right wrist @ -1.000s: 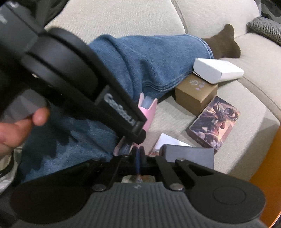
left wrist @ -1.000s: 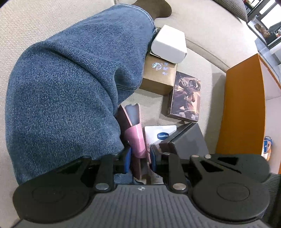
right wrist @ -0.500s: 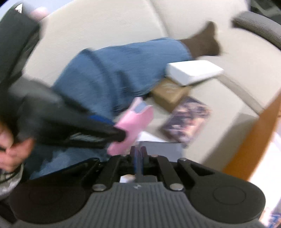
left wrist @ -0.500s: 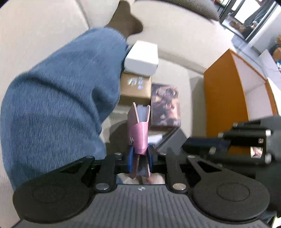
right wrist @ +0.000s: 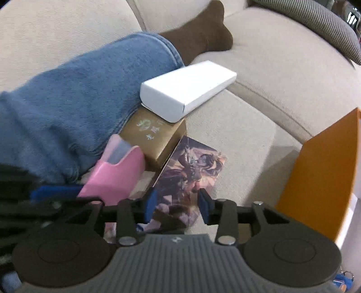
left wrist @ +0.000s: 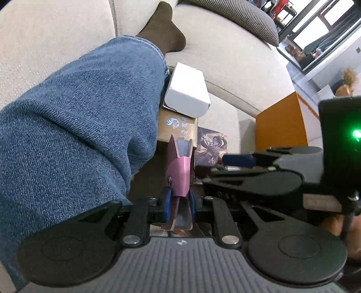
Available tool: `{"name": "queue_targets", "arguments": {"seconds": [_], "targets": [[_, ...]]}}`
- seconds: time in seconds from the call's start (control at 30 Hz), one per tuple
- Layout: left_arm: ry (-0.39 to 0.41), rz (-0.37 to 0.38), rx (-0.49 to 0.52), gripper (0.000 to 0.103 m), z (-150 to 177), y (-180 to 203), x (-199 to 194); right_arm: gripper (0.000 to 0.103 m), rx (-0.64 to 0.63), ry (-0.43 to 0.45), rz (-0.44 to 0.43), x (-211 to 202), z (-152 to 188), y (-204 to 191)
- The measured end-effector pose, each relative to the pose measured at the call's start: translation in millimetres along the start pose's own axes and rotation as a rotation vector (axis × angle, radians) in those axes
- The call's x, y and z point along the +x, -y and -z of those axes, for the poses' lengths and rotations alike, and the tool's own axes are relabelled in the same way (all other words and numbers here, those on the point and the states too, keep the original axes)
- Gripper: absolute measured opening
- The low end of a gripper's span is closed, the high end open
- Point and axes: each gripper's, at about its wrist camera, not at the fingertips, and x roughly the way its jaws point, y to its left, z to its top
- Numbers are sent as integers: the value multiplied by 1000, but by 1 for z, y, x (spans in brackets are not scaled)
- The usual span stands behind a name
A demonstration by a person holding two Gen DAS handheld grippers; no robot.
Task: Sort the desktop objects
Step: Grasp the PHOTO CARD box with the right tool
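My left gripper (left wrist: 179, 202) is shut on a pink card sleeve (left wrist: 179, 175), holding it upright with a clear insert showing at its top. In the right wrist view the same pink sleeve (right wrist: 115, 178) hangs at the left. My right gripper (right wrist: 177, 204) hovers over an illustrated box (right wrist: 196, 166) lying flat on the sofa; its jaws are opening and the pads press on nothing. A gold-brown box (right wrist: 153, 137) stands behind, with a white box (right wrist: 187, 90) resting on top of it.
A person's leg in blue jeans (left wrist: 79, 126) with a brown sock (left wrist: 164, 38) lies along the left of the beige sofa (right wrist: 259, 94). An orange-walled box (right wrist: 315, 180) stands at the right. A grey patterned cushion (left wrist: 237, 20) sits at the back.
The left gripper has closed on the pink sleeve and lifted it upright. The right gripper has swung right, over the illustrated box, and its jaws have gone from shut to apart.
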Motion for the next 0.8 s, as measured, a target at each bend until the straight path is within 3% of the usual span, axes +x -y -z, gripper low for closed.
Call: {"name": "queue_targets", "arguments": {"seconds": [0.03, 0.2, 0.53, 0.63, 0.67, 0.8], "targets": [[0, 16, -1, 19, 0, -1, 0, 51, 0, 7, 8, 3, -3, 0], [5, 42, 17, 19, 2, -1, 2, 60, 38, 2, 76, 11, -15, 4], [10, 73, 17, 19, 2, -3, 5, 72, 404, -101, -131, 33, -14, 64], [11, 75, 15, 19, 1, -5, 5, 70, 429, -91, -154, 34, -11, 67], [12, 74, 15, 19, 1, -5, 5, 61, 434, -87, -167, 33, -9, 68], [14, 72, 9, 19, 3, -4, 5, 51, 458, -73, -196, 26, -5, 69]]}}
